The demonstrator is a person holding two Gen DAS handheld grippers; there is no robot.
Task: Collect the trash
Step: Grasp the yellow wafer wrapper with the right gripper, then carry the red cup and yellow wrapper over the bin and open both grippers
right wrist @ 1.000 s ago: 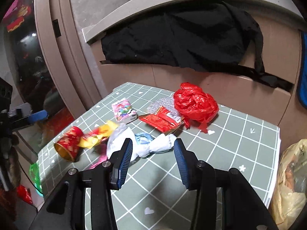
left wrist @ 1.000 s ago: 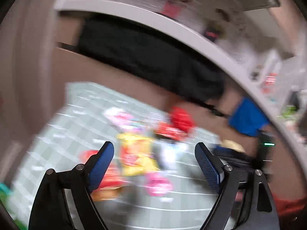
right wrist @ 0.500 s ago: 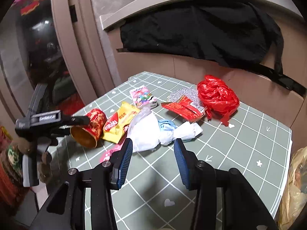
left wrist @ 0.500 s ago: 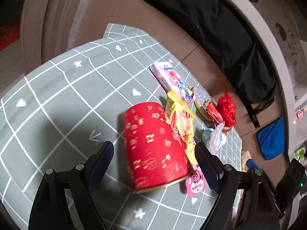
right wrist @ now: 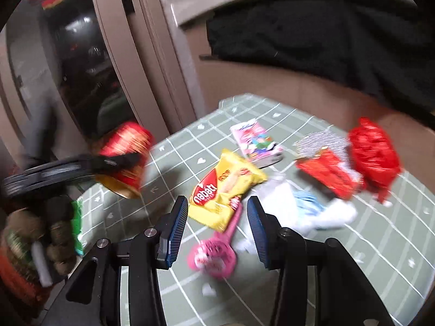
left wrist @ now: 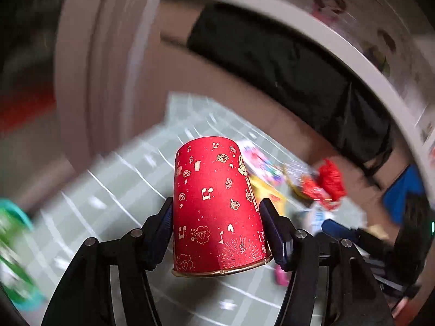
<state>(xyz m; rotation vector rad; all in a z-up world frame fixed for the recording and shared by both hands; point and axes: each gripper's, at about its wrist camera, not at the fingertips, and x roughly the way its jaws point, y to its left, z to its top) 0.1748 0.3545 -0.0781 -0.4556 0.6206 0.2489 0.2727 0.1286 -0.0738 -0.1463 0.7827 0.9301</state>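
My left gripper [left wrist: 217, 212] is shut on a red paper cup [left wrist: 214, 203] with gold prints and holds it above the green checked table [left wrist: 130, 179]. The cup also shows blurred in the right wrist view [right wrist: 125, 149], lifted at the table's left edge. My right gripper [right wrist: 217, 212] is open and empty above a yellow snack bag [right wrist: 225, 187] and a pink wrapper [right wrist: 214, 255]. Beyond lie a white crumpled bag [right wrist: 285, 203], a pink carton [right wrist: 255, 141], a red wrapper [right wrist: 326, 174] and a red plastic bag [right wrist: 375, 154].
A black cloth [right wrist: 326, 35] hangs over the brown panel behind the table. A dark glass door [right wrist: 76, 54] stands at the left. Green packaging [right wrist: 77, 225] sits low beside the table's left edge.
My left gripper has closed on the red cup and lifted it off the table. My right gripper has moved left and closer over the yellow bag and pink wrapper.
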